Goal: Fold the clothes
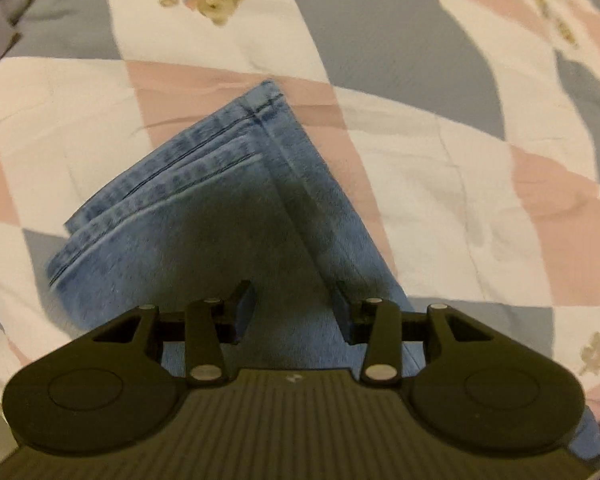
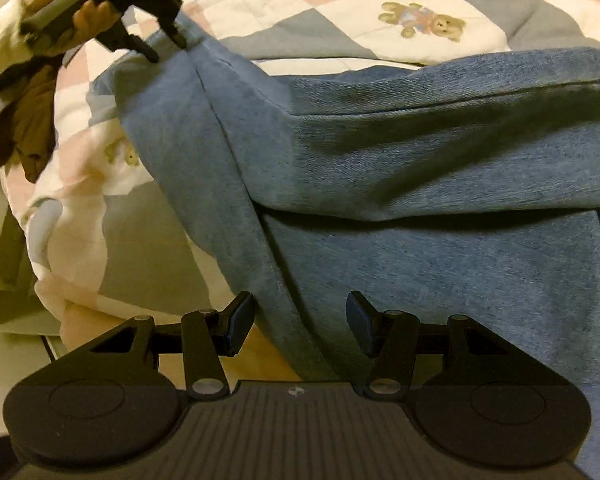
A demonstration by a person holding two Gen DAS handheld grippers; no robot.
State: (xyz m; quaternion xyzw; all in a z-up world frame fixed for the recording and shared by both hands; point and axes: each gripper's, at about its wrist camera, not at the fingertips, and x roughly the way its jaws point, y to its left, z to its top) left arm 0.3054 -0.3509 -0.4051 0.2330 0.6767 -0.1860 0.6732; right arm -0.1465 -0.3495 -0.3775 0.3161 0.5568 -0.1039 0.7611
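Blue jeans (image 1: 220,220) lie folded on a patchwork quilt, their stacked leg hems (image 1: 204,160) pointing away in the left wrist view. My left gripper (image 1: 294,304) is open just above the denim, nothing pinched between its fingers. In the right wrist view the jeans (image 2: 420,200) spread wide, one layer folded over another. My right gripper (image 2: 300,316) is open, with the jeans' left edge running between its fingers. The left gripper (image 2: 168,50) also shows far left, held by a hand (image 2: 88,8), fingertips apart at the denim's far corner.
The quilt (image 1: 440,168) has pink, grey and cream squares with teddy bears (image 2: 424,20). A brown garment (image 2: 24,132) lies crumpled at the bed's left edge. The quilt's edge (image 2: 80,300) drops off at lower left in the right wrist view.
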